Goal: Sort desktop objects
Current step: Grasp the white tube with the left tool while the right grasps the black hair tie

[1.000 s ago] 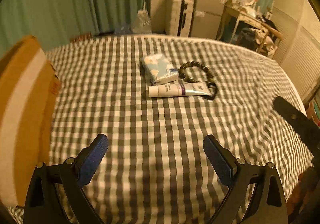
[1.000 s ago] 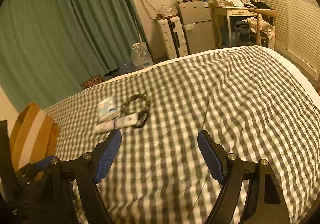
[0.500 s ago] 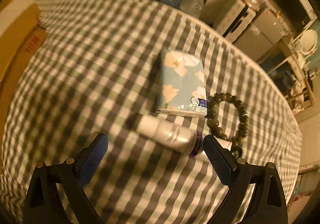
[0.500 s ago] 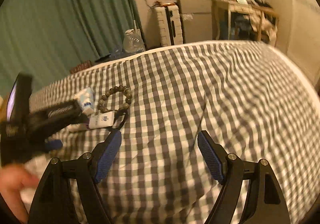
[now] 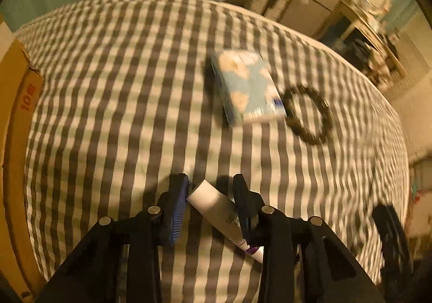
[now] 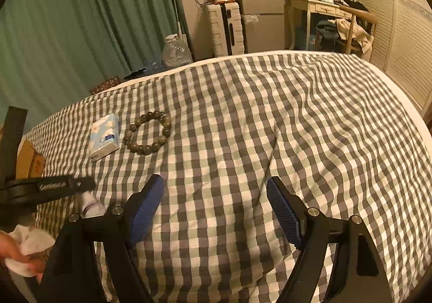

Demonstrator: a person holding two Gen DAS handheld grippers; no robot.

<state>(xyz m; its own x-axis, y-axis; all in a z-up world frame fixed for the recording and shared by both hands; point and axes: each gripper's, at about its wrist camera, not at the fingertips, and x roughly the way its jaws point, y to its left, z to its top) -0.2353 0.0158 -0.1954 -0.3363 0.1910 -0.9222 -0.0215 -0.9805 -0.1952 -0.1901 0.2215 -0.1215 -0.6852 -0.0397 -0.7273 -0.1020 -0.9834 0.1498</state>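
a: the left gripper has just been closing, and the tube sits between its jaws now — both pads look pressed to it, near the capless end.

b: then the step is lifting it off the checked cover cleanly. i'd say hold the squeeze steady and raise it straight up, since the tube lies slantwise across the pads (a tilted grip like that could let it swivel).

a: and where would it go?

b: likely the cardboard box at the left edge, though that is only my guess from the task.

a: what does the tube look like?

b: white and smooth, round in section, fine print on its side, a purple band toward the lower end — probably soft, so too hard a pinch may dent it.

a: the other things?

b: the tissue pack and the bead bracelet lie just beside each other farther up the bed, untouched. the right gripper hangs over bare cover with its jaws wide apart, nothing in them.
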